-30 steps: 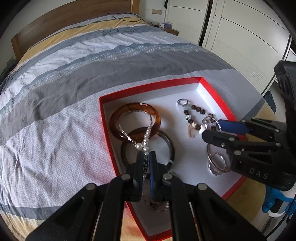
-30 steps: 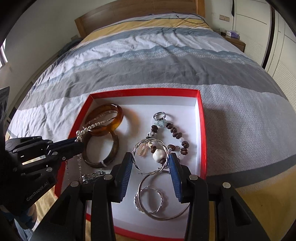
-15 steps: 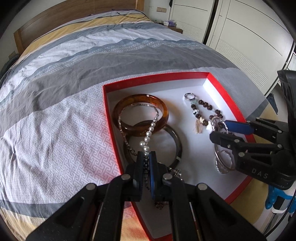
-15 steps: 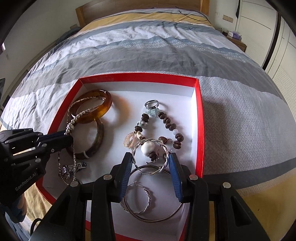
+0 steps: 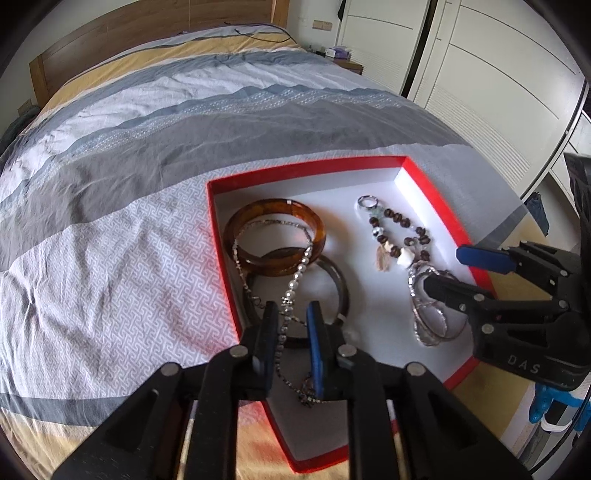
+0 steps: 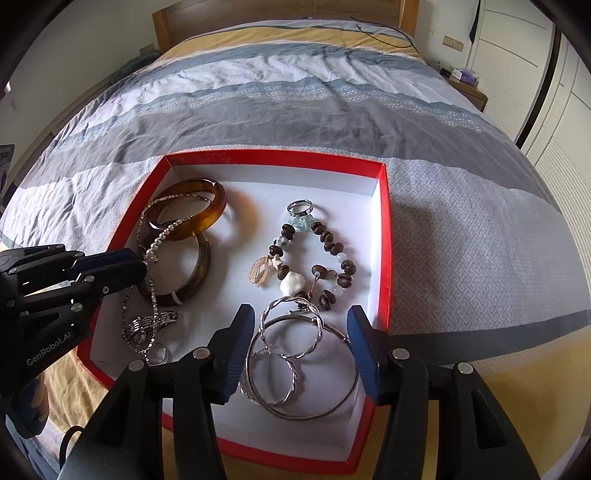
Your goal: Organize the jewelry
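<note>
A red-rimmed white box [image 6: 386, 236] lies on the bed and holds the jewelry. A pearl-and-chain necklace [image 5: 299, 267] lies draped over an amber bangle [image 5: 275, 240] and a dark bangle [image 5: 341, 288]. My left gripper [image 5: 291, 314] is open just above the necklace, which passes between its fingers. My right gripper [image 6: 301, 321] is open over several silver bangles [image 6: 295, 365]. A brown bead bracelet [image 6: 328, 254] with a ring [image 6: 301, 208] lies beyond them. The left gripper also shows in the right wrist view [image 6: 142, 266].
The box sits near the foot of a bed with a striped grey, white and yellow cover [image 5: 129, 166]. A wooden headboard [image 5: 110, 33] is at the far end. White wardrobe doors [image 5: 480, 74] stand to the right.
My left gripper was shut on the pearl necklace and has opened; the necklace now lies over the bangles. The right gripper has opened a little wider and stayed over the silver bangles.
</note>
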